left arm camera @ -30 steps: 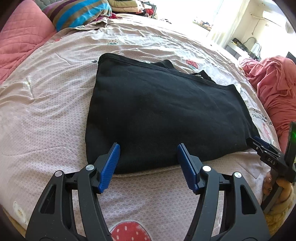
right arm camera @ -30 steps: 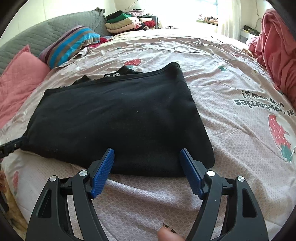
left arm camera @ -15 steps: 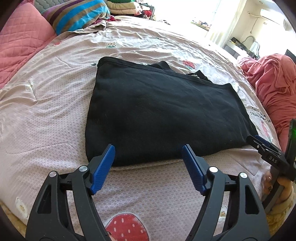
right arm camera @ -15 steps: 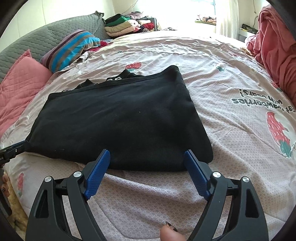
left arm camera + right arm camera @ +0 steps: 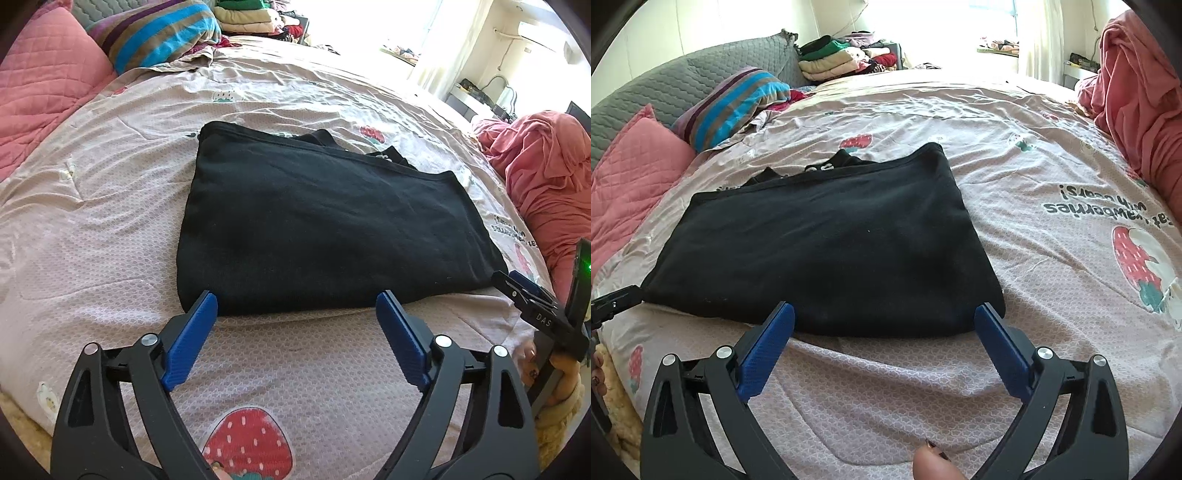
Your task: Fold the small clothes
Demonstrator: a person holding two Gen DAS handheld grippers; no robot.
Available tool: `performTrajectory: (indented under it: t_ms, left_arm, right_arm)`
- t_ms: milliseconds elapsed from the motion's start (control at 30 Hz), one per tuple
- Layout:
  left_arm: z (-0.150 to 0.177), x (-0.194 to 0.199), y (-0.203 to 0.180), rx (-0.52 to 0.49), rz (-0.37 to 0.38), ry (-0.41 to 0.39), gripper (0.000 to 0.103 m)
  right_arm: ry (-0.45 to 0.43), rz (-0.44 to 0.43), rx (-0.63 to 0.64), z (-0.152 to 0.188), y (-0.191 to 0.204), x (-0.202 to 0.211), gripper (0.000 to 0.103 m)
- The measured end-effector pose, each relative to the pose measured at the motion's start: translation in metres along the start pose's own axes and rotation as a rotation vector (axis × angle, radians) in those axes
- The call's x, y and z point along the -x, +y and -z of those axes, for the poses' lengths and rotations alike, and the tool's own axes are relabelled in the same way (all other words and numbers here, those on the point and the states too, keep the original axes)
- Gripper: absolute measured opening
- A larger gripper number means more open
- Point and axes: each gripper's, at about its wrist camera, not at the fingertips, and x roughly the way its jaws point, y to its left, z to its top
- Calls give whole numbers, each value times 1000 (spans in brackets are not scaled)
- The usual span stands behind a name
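A black garment point(image 5: 325, 229) lies folded flat in a wide rectangle on the bed; it also shows in the right wrist view point(image 5: 827, 251). My left gripper point(image 5: 295, 306) is open and empty, its blue pads just short of the garment's near edge, toward its left end. My right gripper point(image 5: 884, 317) is open and empty at the near edge toward the right end. The right gripper also shows at the right edge of the left wrist view point(image 5: 532, 299). The left gripper's tip shows at the left edge of the right wrist view point(image 5: 613, 301).
The bed has a pinkish strawberry-print sheet point(image 5: 110, 184). A pink quilted pillow point(image 5: 40, 85) and a striped pillow point(image 5: 155, 33) lie at the head. A heap of red cloth point(image 5: 546, 173) lies at the right. Folded clothes point(image 5: 842, 59) are stacked at the far end.
Both grippers have pulled back from the garment's near edge and risen a little, with jaws opening wider. The garment lies still.
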Motion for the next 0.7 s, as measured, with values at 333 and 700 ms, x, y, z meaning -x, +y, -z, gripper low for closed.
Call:
performTrajectory:
  t_ms: [333, 700]
  left_arm:
    - [-1, 16, 6, 9, -29, -37, 93]
    - [-3, 27, 26, 54, -43, -61, 93]
  right_arm:
    - [-28, -11, 24, -5, 12, 11, 98]
    - [-36, -39, 80, -11, 39, 15, 98]
